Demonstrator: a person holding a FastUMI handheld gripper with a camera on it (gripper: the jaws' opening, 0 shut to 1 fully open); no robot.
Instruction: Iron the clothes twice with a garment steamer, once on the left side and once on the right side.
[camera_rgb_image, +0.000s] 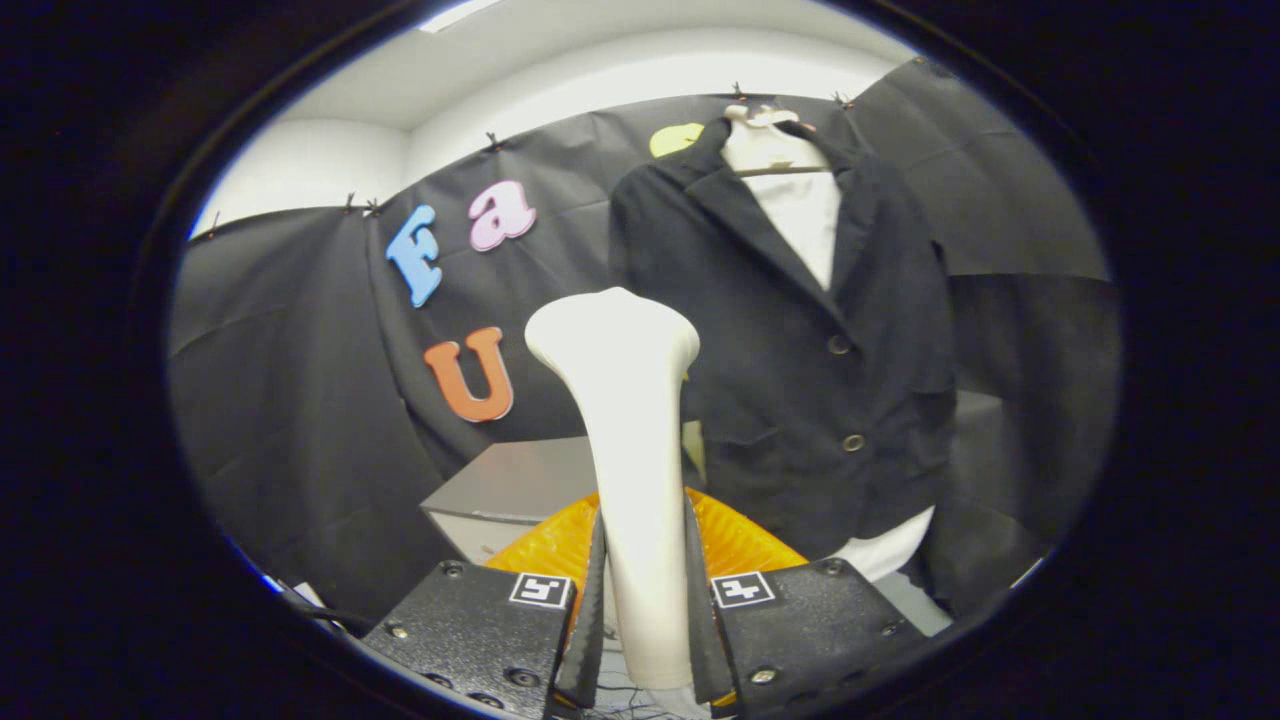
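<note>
Claw (645, 610) clamping the smooth white plastic garment steamer (630, 440) by its handle

Both fingers are pressing on the steamer's slim handle, its flared head standing upright above them; beyond the steamer and off to its right, the dark buttoned jacket (800, 330) is hanging over a white shirt (805, 215) on a hanger, against the black cloth wall

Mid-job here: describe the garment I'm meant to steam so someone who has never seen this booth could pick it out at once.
Start at the black cloth wall behind everything. In front of it stands a white dress form on a hanger, beyond the white plastic garment steamer clamped upright in the gripper jaws. The target is the dark button-front blazer it wears: unlike the flat cloth, it has lapels and two round buttons.
</note>
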